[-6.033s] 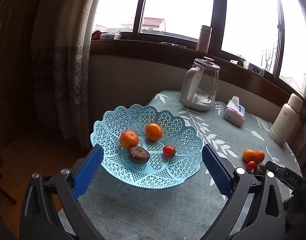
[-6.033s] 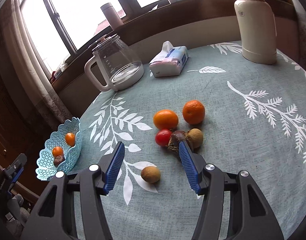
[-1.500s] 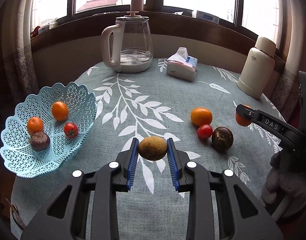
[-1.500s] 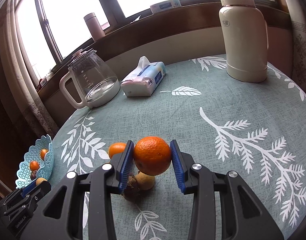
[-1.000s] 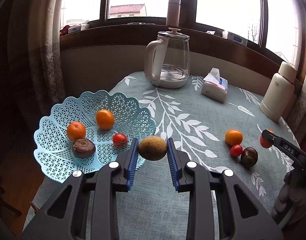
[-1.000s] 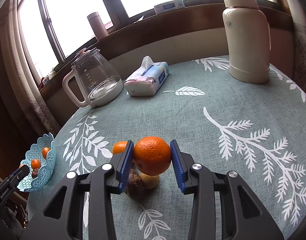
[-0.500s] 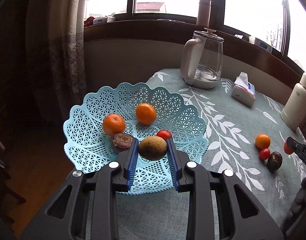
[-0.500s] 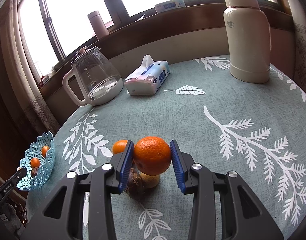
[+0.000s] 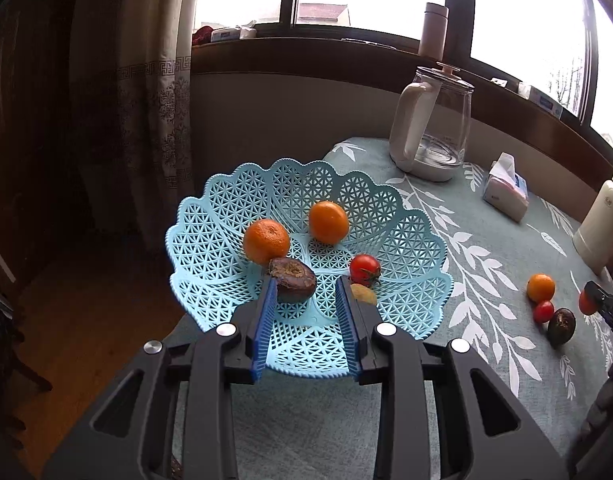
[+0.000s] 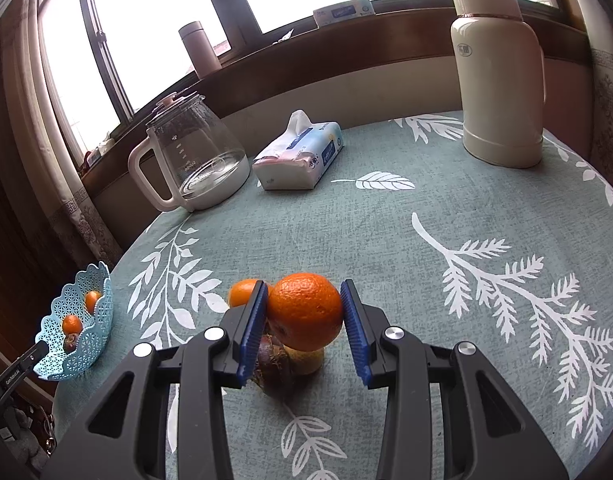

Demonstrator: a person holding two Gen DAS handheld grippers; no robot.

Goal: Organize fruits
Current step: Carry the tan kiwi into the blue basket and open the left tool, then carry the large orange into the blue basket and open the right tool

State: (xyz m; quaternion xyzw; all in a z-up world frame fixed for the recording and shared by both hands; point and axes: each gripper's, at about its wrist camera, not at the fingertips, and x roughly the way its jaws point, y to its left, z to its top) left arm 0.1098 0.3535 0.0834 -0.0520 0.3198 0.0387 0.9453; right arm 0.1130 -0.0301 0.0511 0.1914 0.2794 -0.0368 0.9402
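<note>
In the left wrist view a light blue lattice basket [image 9: 406,240] holds two oranges [image 9: 266,241], a dark wrinkled fruit [image 9: 292,280], a red tomato [image 9: 364,268] and a brown kiwi-like fruit [image 9: 363,294]. The kiwi-like fruit is half hidden behind my right finger. My left gripper [image 9: 306,292] hangs open over the basket's near side, holding nothing. My right gripper [image 10: 302,300] is shut on an orange [image 10: 306,314] above the table. Under it lie a dark fruit [image 10: 272,364], a brownish fruit [image 10: 308,358] and another orange [image 10: 242,292].
A glass kettle [image 10: 194,160], a tissue pack [image 10: 298,156] and a cream thermos [image 10: 500,64] stand toward the back of the round table. The basket [image 10: 76,328] sits at the table's left edge, with the floor and a curtain [image 9: 146,100] beyond.
My left gripper has opened and let go of the brown fruit, which now lies in the basket beside the tomato. The right gripper still holds its orange in about the same place.
</note>
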